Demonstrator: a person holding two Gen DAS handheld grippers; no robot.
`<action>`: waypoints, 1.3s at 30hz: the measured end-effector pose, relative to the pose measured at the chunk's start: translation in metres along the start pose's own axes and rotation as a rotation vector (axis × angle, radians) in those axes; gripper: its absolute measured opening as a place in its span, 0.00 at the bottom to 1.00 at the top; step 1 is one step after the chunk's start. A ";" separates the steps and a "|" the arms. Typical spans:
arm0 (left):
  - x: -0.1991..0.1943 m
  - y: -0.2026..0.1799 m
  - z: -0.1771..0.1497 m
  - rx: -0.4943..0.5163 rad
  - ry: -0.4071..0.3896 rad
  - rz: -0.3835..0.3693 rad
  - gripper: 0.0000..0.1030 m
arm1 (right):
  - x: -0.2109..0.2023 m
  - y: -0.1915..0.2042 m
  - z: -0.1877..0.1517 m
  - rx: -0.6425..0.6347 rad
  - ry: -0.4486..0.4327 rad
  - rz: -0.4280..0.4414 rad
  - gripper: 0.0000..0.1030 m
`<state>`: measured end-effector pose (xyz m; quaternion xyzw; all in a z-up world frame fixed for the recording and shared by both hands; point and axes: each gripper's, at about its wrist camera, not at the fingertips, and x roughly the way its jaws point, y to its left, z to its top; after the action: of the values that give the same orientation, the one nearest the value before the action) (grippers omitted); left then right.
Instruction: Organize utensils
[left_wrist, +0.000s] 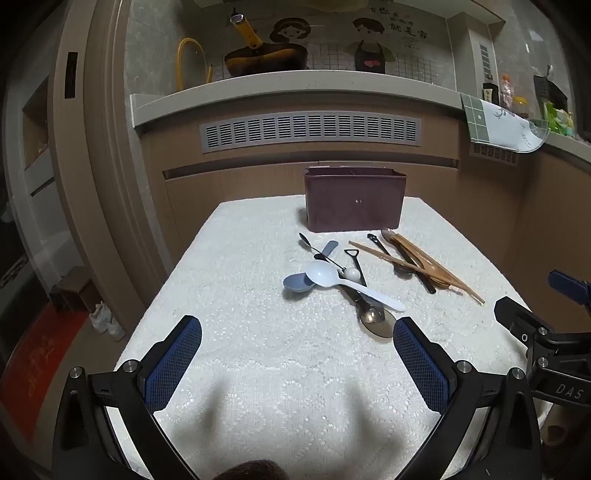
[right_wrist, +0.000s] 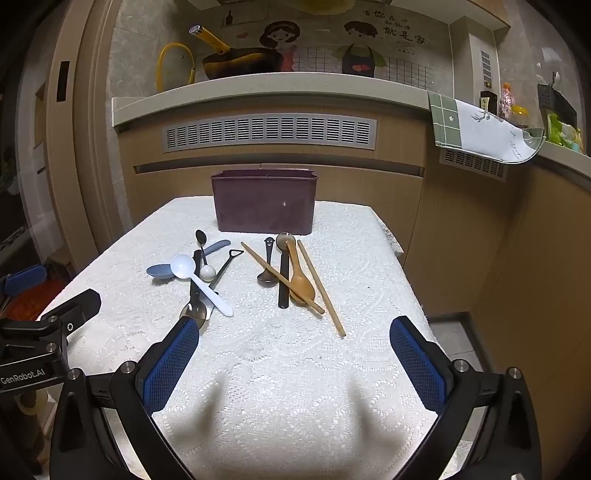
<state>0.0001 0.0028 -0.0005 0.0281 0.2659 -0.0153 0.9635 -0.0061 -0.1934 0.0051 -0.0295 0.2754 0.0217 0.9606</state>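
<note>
A home kitchen: a stone counter (right_wrist: 258, 86) at twelve o'clock carries a yellow-handled pan (right_wrist: 236, 61) below cartoon wall tiles (right_wrist: 332, 40); condiment bottles (right_wrist: 508, 99) stand at two o'clock.

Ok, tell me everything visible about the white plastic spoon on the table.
The white plastic spoon looks glossy, with a round deep bowl facing up and a long flat handle. It lies on the white lace tablecloth, crossing over the dark-handled utensils, its bowl beside the blue spoon. Neither gripper touches it.

You see a white lace-patterned cloth (right_wrist: 280, 369) on the counter, a dark maroon box (right_wrist: 264, 206), a white spoon (right_wrist: 199, 280), a blue-grey spoon (right_wrist: 159, 271), tan wooden chopsticks (right_wrist: 321, 288), and blue mesh-textured pads (right_wrist: 170, 363) on black tongs.
</note>
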 end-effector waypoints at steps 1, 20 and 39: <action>0.000 0.000 0.000 0.000 0.001 -0.001 1.00 | 0.001 0.001 0.000 -0.001 0.001 0.000 1.00; 0.003 -0.004 -0.005 -0.002 0.013 -0.005 1.00 | 0.004 0.001 -0.001 0.003 0.009 0.005 1.00; 0.001 -0.003 -0.005 -0.003 0.022 -0.008 1.00 | 0.004 0.002 -0.001 0.003 0.008 0.004 1.00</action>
<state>-0.0013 0.0001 -0.0052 0.0258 0.2768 -0.0184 0.9604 -0.0035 -0.1918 0.0024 -0.0274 0.2793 0.0233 0.9595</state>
